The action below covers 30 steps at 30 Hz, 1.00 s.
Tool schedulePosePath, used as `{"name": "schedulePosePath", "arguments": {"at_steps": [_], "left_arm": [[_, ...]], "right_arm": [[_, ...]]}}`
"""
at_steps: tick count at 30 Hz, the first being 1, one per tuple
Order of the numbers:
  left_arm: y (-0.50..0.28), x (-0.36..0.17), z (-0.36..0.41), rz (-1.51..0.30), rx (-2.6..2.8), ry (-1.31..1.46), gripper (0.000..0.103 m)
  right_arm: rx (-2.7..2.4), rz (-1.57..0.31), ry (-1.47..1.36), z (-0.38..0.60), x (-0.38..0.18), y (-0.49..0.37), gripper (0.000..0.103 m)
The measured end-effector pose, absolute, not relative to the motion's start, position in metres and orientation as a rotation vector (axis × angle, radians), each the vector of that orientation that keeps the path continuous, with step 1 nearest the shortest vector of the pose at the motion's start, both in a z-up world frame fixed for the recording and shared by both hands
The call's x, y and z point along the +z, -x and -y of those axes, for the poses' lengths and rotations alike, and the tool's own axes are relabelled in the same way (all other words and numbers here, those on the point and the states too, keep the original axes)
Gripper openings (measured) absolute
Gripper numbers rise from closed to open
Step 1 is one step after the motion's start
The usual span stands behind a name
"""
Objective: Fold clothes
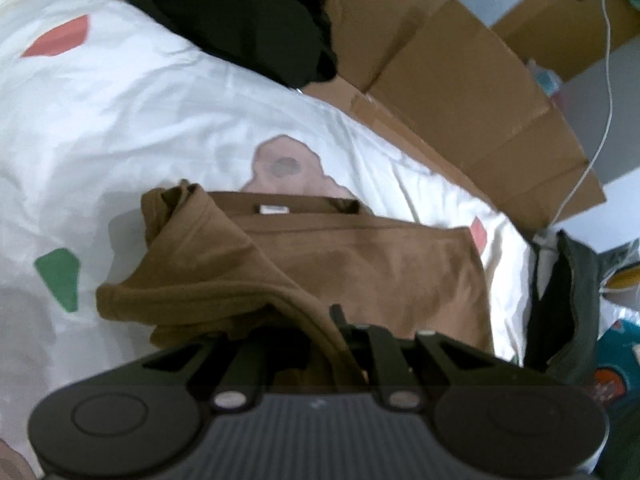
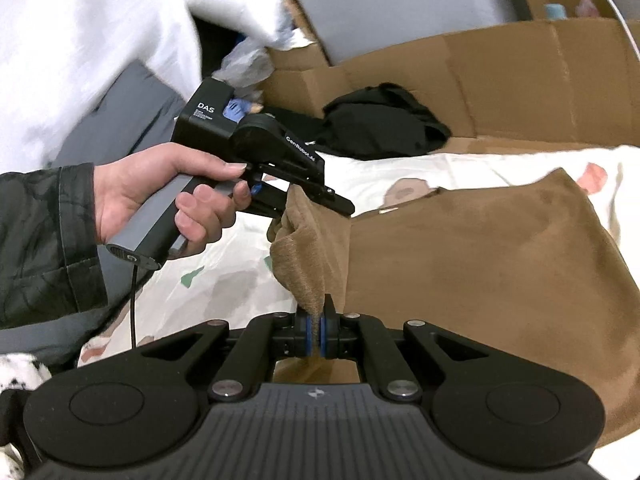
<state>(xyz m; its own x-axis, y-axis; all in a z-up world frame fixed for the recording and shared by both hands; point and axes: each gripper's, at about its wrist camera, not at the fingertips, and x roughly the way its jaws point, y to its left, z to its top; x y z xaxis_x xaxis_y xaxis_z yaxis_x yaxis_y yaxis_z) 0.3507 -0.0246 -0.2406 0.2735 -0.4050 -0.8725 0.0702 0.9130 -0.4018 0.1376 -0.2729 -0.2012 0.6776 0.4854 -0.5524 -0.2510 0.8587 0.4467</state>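
Right wrist view: both grippers, left gripper (image 2: 320, 200) and right gripper (image 2: 316, 332), have jaws pinching one edge of the brown garment (image 2: 480, 264), whose body lies rightward on the bed (image 2: 500, 164).

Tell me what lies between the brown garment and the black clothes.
In the left wrist view, only bare patterned bedsheet separates the brown garment from the black clothes.

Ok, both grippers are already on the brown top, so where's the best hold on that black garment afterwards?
Probably the black garment by its raised crumpled edge nearest the white bedsheet, coming from the bed side: the cardboard box walls off its far side. For now the left gripper and right gripper are both shut on the brown top.
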Motion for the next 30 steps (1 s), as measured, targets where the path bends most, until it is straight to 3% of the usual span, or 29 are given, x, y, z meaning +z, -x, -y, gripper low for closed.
{"name": "schedulePosePath", "arguments": {"at_steps": [18, 30], "left_arm": [[-0.362, -0.276, 0.153, -1.369, -0.346, 0.072, 0.010], [-0.360, -0.284, 0.200, -1.415, -0.312, -0.015, 0.010]], "right_arm": [[0.221, -0.769, -0.569, 0.350, -0.246, -0.129, 0.004], [0.129, -0.790, -0.651, 0.392, -0.263, -0.114, 0.003]]}}
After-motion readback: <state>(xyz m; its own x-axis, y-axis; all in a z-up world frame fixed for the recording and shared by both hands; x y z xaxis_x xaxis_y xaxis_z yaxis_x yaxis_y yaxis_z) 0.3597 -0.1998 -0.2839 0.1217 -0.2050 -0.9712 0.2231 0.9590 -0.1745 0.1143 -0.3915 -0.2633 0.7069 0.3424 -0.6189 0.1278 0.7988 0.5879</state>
